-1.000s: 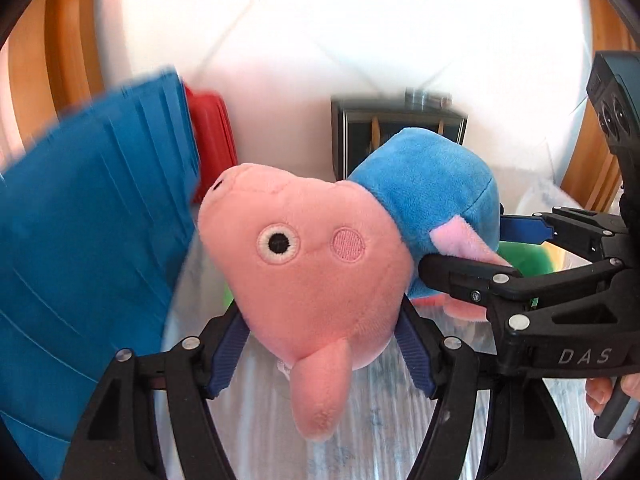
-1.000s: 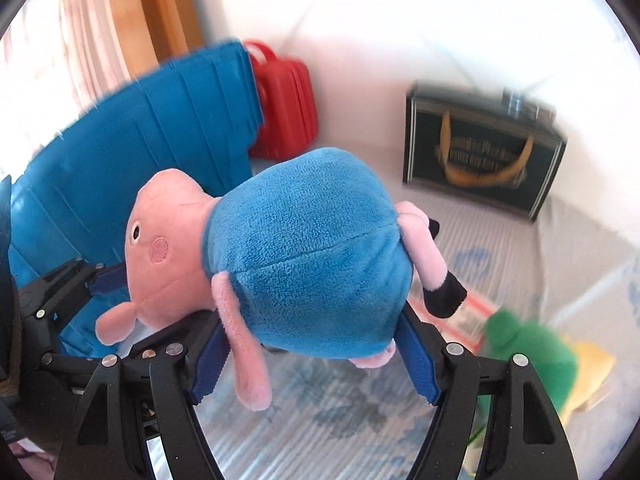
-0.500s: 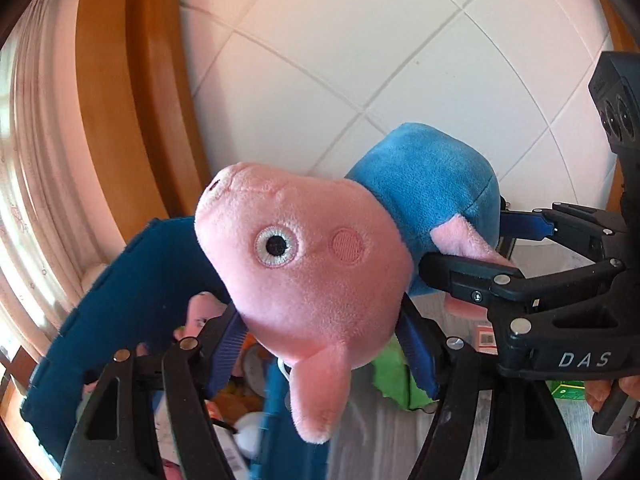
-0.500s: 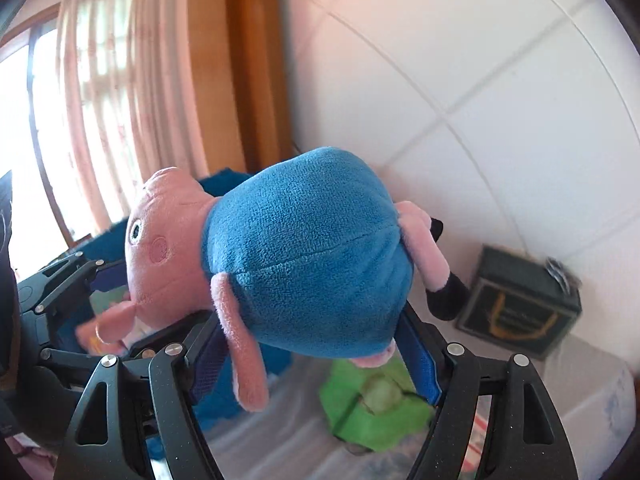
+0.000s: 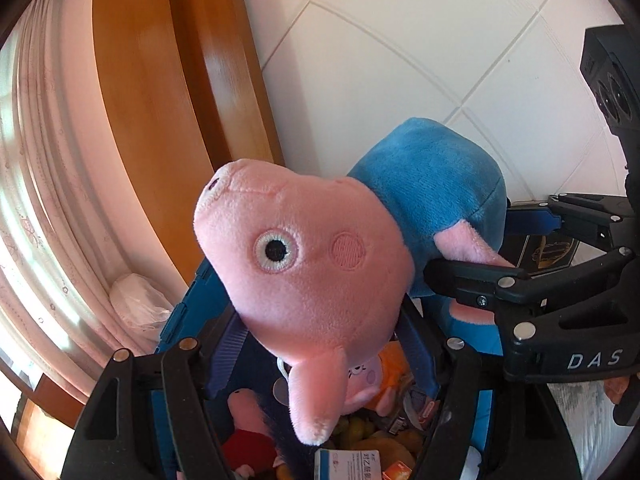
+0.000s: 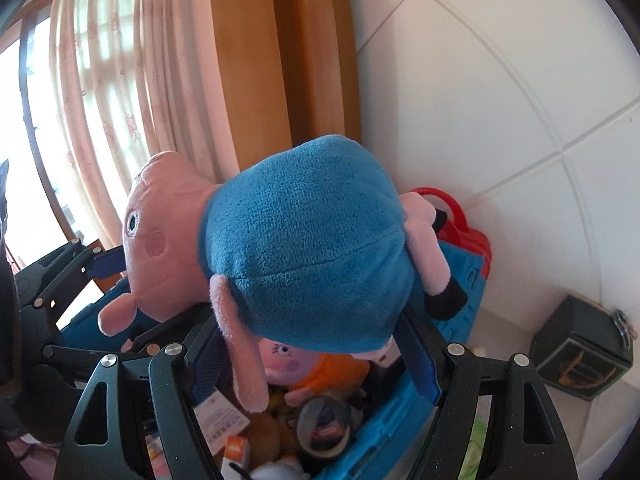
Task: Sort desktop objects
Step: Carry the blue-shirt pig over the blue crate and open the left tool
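A plush pig (image 5: pixel 312 272) with a pink head and a blue body (image 6: pixel 312 256) hangs in the air, held from both sides. My left gripper (image 5: pixel 324 340) is shut on the pink head. My right gripper (image 6: pixel 316 344) is shut on the blue body, and in the left wrist view it (image 5: pixel 500 240) comes in from the right. In the right wrist view the left gripper (image 6: pixel 132 300) shows at the left edge. Straight under the pig stands an open blue bin (image 6: pixel 460 280), its rim (image 5: pixel 180 312) also showing in the left wrist view.
The bin holds several toys, among them a small pig plush (image 6: pixel 280 356), a tape roll (image 6: pixel 324 424) and cards. A red case (image 6: pixel 468 236) stands behind the bin. A dark box (image 6: pixel 580 356) sits on the right by the white tiled wall. Wooden frame and curtain are on the left.
Both grippers have risen and swung left together with the pig. The view went from the table and the bin's outer wall to the bin's open top right below.
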`<state>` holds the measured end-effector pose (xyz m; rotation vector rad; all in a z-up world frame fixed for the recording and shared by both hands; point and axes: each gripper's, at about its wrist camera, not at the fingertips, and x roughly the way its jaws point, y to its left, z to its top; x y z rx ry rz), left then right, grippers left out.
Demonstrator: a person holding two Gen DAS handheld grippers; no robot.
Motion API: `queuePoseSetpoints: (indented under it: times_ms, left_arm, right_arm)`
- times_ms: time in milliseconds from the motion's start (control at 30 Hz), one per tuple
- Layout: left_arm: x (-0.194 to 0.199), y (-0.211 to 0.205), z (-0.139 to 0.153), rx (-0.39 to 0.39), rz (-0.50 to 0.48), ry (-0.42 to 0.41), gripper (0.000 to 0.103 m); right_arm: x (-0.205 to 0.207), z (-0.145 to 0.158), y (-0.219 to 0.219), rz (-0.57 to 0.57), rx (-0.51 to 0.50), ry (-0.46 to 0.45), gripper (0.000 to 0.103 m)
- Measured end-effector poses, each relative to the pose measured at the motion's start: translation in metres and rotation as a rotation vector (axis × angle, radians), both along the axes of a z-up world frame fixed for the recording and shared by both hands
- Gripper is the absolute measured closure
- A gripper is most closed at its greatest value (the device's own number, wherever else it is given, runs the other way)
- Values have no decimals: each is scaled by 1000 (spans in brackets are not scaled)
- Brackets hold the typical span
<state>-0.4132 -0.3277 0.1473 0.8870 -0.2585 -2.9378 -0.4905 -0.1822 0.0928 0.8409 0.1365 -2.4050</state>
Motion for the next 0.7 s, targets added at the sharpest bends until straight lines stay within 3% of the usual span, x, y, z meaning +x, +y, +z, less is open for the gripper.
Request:
queuePoseSetpoints:
  times_ms: [200,367,567,700]
  left_arm:
    - [-52,-21,-24,41,-48,-49,32]
    - [-80,-21,-42,21,-68,-106,30]
    - [-94,-28,-61,17,-50,-155,28]
    - [-89,-28,-57,38,-39,-148,28]
  right_arm:
    - [-46,-18,-21,-46,42,-45,27]
    - [-79,-37,-21,-87,57,-110,27]
    - [-87,-50,-27,-114,111,-109,23]
    - [-81,-49,-34,-123,130,-94,17]
